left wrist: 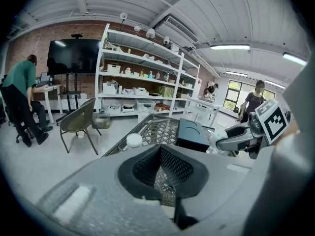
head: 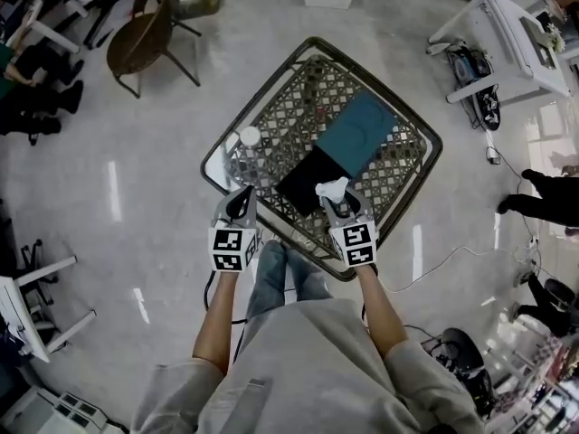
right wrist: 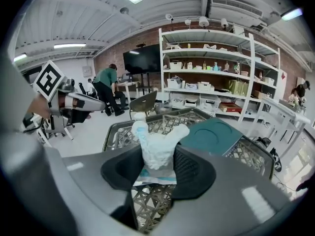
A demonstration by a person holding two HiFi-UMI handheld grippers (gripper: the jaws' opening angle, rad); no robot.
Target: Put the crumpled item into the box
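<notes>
From my seat I count two grippers, each with a marker cube, over one square table (head: 294,98) that has rounded corners, a dark frame and an openwork lattice top. The right gripper (right wrist: 157,170) has its jaws partway closed, and the ribbed black pads press on both sides of the one crumpled white item (right wrist: 156,146). It is a lumpy, papery wad with two rounded knobs sticking up past the fingertips and a flat scrap with pale blue print hanging below. The wad is therefore off the table, over its near part and just beside the near corner of the single flat black rectangular box (head: 306,181). The left gripper (left wrist: 165,170) holds nothing: its dark, mesh-textured pads stand apart in a V, and I see only table lattice through the gap. One smooth teal lid (head: 362,132), embossed with a shallow circle, lies just behind the box. I can't tell whether it overlaps the box rim or only lies next to it. One clear plastic bottle with a white cap (head: 246,145) stands on the table ahead of the left gripper. On the pale glossy floor well beyond the table is one brown woven chair (head: 145,30) with thin metal legs.
</notes>
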